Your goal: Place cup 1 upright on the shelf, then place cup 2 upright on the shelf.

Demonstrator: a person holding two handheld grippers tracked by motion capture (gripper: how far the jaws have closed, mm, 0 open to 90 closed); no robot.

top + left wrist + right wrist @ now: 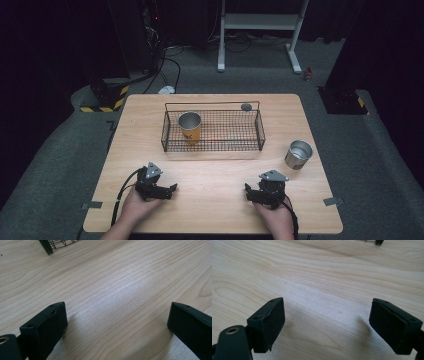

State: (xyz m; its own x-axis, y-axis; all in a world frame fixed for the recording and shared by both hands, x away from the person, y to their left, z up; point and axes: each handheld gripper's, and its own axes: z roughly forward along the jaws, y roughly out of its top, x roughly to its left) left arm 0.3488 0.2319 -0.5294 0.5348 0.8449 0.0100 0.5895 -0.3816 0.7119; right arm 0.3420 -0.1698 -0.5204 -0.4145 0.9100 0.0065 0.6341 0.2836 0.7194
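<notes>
Near the front edge of the wooden table [215, 175], the left gripper [172, 188] and right gripper [246, 188] rest low in the person's hands, well apart, each with jaws spread wide and nothing but bare wood between them. Open tabletop runs from both to the wire basket [212, 146] farther back. A yellow cup [190, 127] stands upright in the basket's left end; the rest holds nothing I can see. A steel cup [299, 154] stands outside, near the right edge.

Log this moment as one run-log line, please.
left gripper: open, empty | right gripper: open, empty | yellow cup: in wire basket | steel cup: on table
</notes>
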